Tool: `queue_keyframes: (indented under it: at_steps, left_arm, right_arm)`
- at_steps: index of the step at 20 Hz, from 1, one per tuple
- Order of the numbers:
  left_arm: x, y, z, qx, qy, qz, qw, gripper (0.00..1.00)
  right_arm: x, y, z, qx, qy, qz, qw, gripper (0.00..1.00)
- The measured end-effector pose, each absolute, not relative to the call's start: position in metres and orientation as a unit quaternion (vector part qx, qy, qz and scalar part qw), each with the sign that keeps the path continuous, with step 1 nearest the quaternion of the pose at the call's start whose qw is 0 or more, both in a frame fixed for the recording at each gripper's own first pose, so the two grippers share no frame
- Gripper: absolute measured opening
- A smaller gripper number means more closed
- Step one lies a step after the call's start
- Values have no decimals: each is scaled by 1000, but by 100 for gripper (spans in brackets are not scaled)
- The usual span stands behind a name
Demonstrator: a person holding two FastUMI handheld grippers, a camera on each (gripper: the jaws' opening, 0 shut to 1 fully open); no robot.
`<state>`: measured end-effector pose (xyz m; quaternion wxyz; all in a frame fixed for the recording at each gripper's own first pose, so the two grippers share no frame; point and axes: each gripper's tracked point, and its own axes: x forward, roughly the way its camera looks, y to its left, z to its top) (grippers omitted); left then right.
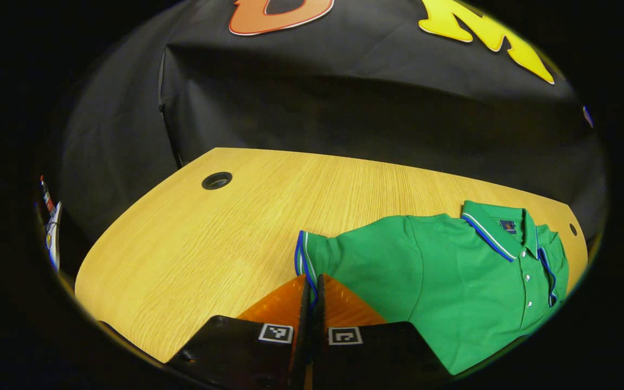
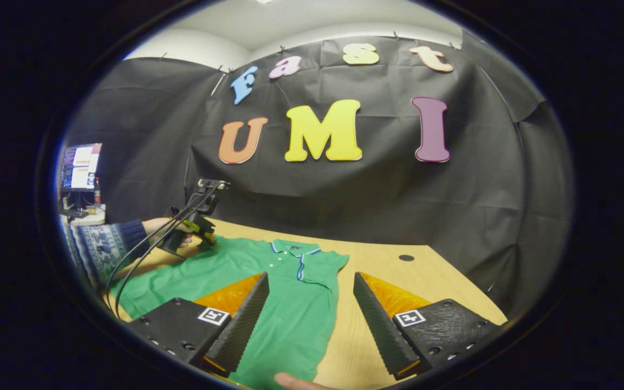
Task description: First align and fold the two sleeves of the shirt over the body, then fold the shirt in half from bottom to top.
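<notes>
In the left gripper view, the left gripper (image 1: 312, 290) is clenched on the blue-trimmed cuff of the left sleeve (image 1: 312, 254) of the green polo shirt (image 1: 453, 281), which lies flat on the worktop (image 1: 193, 244), its body and collar (image 1: 493, 230) to the right of the fingers. Carry the sleeve across toward the button placket, keeping the cuff taut and the fold line straight.

In the right gripper view, the right gripper (image 2: 311, 303) hangs released above the shirt's hem side. The other sleeve looks already folded in, though distortion makes this uncertain. Let it pin the body if the fabric drags.
</notes>
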<state>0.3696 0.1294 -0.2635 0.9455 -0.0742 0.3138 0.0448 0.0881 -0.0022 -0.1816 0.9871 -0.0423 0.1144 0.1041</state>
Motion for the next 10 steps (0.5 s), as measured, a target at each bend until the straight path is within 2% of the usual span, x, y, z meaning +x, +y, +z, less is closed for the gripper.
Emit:
queue_keyframes:
  at_steps: [3,10]
  left_arm:
    - [370,124,-252,-71,308,40,948,7]
    - [377,84,-199,-38,273,8,961,7]
  right_arm:
    - [88,-6,-183,-32,124,101,987,96]
    - [88,-14,-185,-16,137,95,986,94]
